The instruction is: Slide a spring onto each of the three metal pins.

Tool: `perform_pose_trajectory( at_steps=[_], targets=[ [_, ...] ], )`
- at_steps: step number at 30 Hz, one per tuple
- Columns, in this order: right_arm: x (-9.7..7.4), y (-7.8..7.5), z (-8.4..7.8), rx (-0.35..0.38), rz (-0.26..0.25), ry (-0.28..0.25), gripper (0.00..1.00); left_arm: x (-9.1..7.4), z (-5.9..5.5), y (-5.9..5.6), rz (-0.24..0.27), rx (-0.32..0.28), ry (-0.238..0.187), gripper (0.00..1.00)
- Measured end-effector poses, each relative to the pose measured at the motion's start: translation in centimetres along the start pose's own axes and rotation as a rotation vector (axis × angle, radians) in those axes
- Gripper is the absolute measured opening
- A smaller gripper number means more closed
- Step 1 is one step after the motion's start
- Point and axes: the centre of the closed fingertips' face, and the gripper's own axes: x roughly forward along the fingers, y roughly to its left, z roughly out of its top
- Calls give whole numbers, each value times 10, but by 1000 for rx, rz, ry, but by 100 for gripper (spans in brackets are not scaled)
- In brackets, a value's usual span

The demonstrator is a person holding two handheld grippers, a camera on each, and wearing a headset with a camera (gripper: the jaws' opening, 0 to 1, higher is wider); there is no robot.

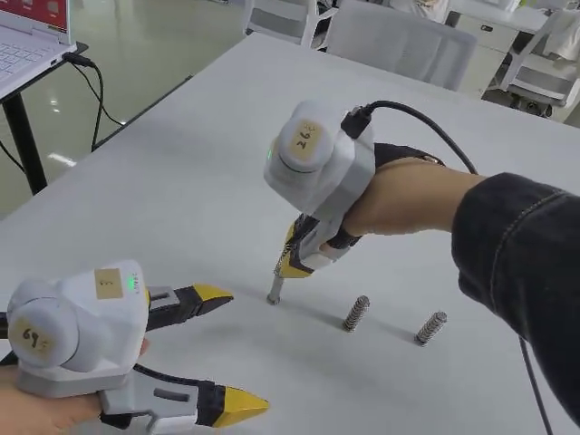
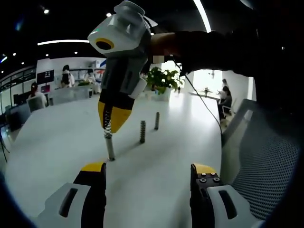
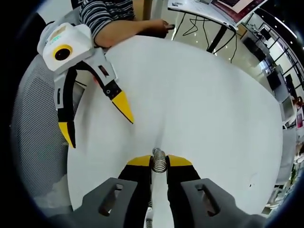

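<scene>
My right gripper [image 1: 292,263] points down at the table [image 1: 181,181], jaws closed on a spring [image 3: 160,160]. In the right gripper view the coil sits pinched between the yellow tips, its end poking out past them. Directly beneath it a pin [image 1: 275,290] stands upright on the white top. From the left gripper view the spring [image 2: 108,124] sits right at the top of the pin [image 2: 110,148], with the lower shaft bare. I can't be sure whether the coil has caught the tip.

To the right of that pin stand two more springs, one near [image 1: 355,313] and one farther out [image 1: 431,327], both upright and apart from each other. They look to be sleeved over their pins, though the coils hide whatever is inside.

My left gripper [image 1: 234,349] hangs low over the near edge, jaws spread wide and holding nothing, aimed toward the pin.
</scene>
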Motion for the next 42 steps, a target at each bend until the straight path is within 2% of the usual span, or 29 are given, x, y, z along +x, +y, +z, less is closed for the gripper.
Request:
perform_pose_trajectory(
  at_steps=[10, 27, 42],
  targets=[
    [15, 0, -6, 6, 23, 30, 9, 0, -2, -1, 0, -3, 6, 67],
    [39, 16, -12, 12, 66, 61, 9, -1, -6, 0, 8, -15, 12, 66],
    [47, 18, -15, 36, 79, 50, 9, -2, -8, 1, 12, -18, 14, 66]
  ],
)
